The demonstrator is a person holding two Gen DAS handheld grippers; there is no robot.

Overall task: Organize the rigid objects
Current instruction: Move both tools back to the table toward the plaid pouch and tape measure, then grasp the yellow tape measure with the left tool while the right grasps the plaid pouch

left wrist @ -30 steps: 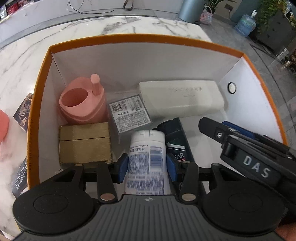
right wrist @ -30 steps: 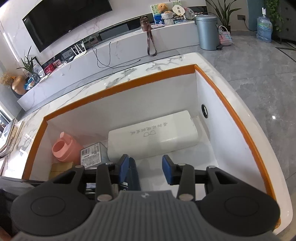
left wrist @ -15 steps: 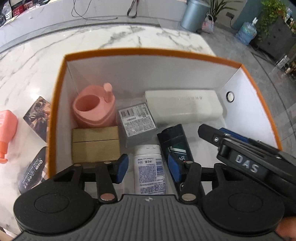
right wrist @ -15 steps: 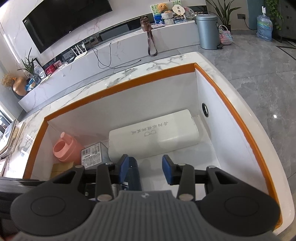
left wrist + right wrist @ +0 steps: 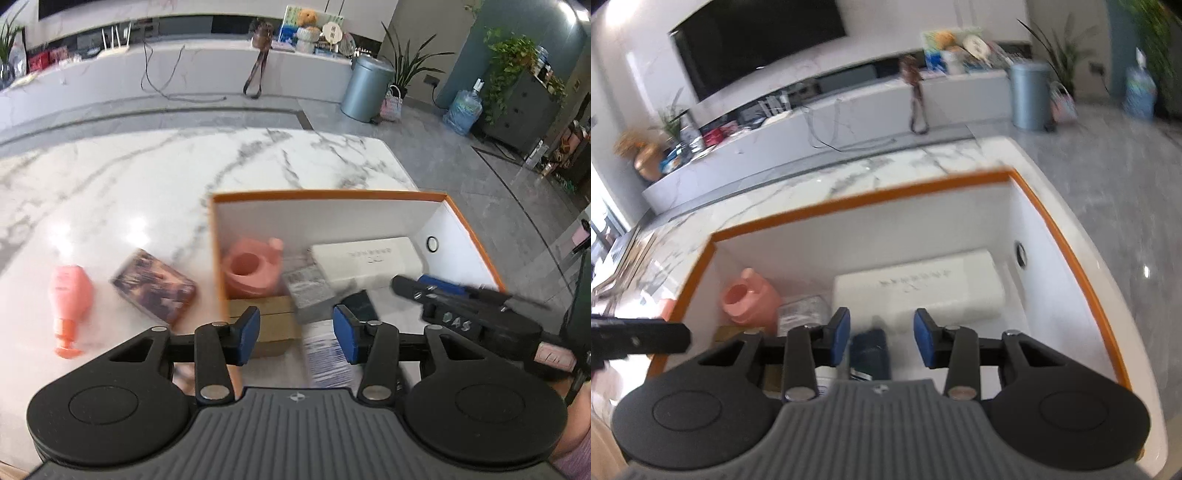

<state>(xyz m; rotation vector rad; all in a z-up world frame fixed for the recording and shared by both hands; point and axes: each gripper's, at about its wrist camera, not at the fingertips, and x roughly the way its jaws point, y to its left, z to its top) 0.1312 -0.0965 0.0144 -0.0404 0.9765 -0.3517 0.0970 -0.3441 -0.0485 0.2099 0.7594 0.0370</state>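
Left wrist view: my left gripper hangs above the near rim of the orange-edged box, its blue fingers spread with nothing pinched between them; the gap has just narrowed slightly. Inside the box, a pink cup sits in the far left corner, a white case lies along the far wall, a labelled clear packet lies between them, a tan cardboard box sits just in front of the cup, and a white labelled bottle lies blurred near the front. Outside the box, to its left on the marble worktop, lie a dark printed card box and, farther left, a pink pump bottle. My right gripper reaches in over the box's right side.

Right wrist view: my right gripper hovers over the box, fingers parted and empty, a dark blue bottle lying below them, in front of the white case.
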